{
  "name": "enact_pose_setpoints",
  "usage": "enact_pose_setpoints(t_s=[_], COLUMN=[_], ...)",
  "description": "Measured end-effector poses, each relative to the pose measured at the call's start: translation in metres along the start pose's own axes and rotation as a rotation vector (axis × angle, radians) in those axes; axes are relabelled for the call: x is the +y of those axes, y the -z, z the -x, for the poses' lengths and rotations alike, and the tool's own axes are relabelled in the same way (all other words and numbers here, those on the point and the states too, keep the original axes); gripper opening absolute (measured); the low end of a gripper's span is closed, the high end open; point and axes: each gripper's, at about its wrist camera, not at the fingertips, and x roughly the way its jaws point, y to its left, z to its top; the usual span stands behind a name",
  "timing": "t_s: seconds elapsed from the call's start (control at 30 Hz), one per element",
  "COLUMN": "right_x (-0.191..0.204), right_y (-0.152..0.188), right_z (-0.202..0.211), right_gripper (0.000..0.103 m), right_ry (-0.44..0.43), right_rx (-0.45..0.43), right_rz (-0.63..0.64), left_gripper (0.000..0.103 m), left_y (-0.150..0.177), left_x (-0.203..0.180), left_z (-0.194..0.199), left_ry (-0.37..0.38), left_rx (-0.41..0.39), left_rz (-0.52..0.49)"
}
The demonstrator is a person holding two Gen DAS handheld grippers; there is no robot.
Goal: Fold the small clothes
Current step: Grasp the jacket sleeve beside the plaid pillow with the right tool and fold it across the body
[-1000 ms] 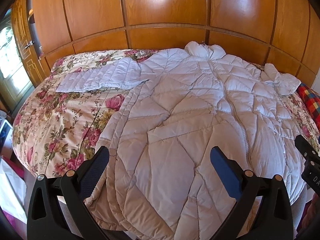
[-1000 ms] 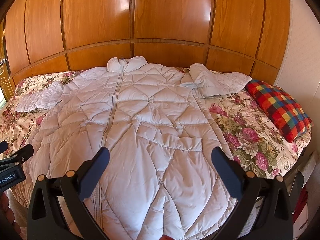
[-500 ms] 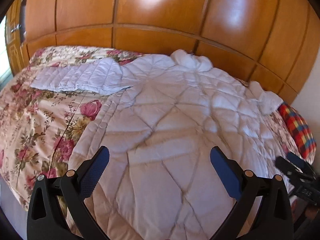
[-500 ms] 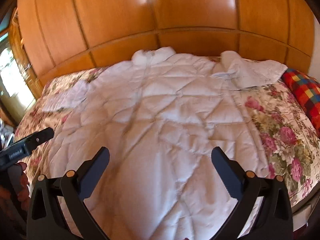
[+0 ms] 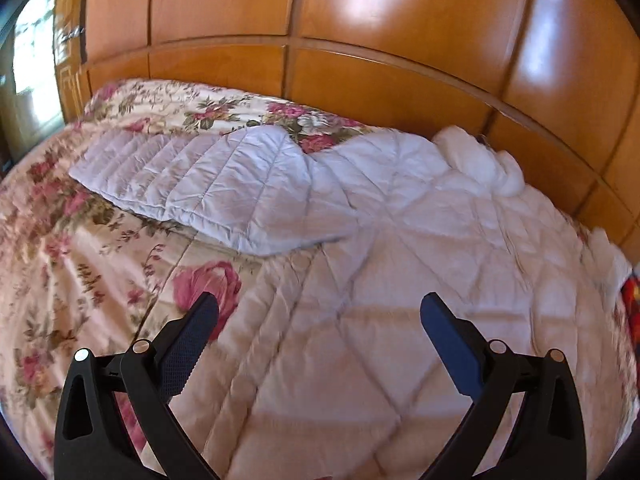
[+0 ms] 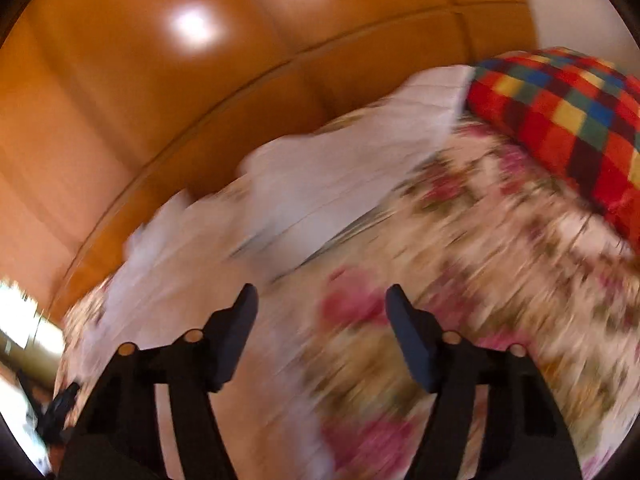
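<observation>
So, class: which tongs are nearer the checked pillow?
Right. The right tongs hover over the floral bedspread just below the checked pillow; the left tongs are across the white jacket.

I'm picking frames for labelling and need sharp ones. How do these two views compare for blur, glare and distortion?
Left wrist view: mostly sharp, the quilted jacket slightly soft lower down, glare patches on the wooden panelling, fisheye bending its lines. Right wrist view: heavy motion smear over the floral bedspread and jacket sleeve; the checked pillow is clearer; one bright hotspot on the wood.
</observation>
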Motion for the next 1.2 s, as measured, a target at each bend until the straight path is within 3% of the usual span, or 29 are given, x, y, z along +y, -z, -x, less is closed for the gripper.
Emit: enact_pose_setpoints(t_s=[0.17,0.3,0.4,0.63,0.73,0.8,0.9,1.2], right_x=[-0.055,-0.094,-0.119,-0.151,-0.154,-0.153,-0.150,-0.129], right_y=[-0.060,-0.097,-0.121,-0.154,-0.158,-0.161,-0.165,-0.175], right_z=[-0.046,-0.076,-0.095,-0.129,-0.136,-0.139,-0.142,-0.081], right_gripper=[0.065,0.057,0.049,0.049,0.042,0.025,0.009,0.006], right_ry=[0.104,0.108,0.102,0.102,0.098,0.102,0.090,0.121], right_rx=[-0.028,-0.053,-0.068,-0.123,-0.146,-0.139,-0.126,-0.241], right_rz=[-0.053,-0.178,-0.281,-0.400,-0.411,-0.399,-0.392,-0.362], left_gripper=[0.100,0.100,0.100,0.100,0.100,0.100,0.100,0.100], left_y=[-0.001,0.016,0.019,0.022,0.022,0.023,0.022,0.023], left_x=[0.022,0.040,0.037,0.030,0.029,0.029,0.029,0.030], left_z=[-0.029,-0.053,-0.052,-0.059,-0.059,-0.059,-0.060,-0.060], left_ry=[0.007,0.060,0.054,0.026,0.017,0.016,0.016,0.023], left_rx=[0.024,0.091,0.058,0.081,0.084,0.085,0.086,0.083], left_rz=[0.081,0.174,0.161,0.131,0.125,0.124,0.125,0.131])
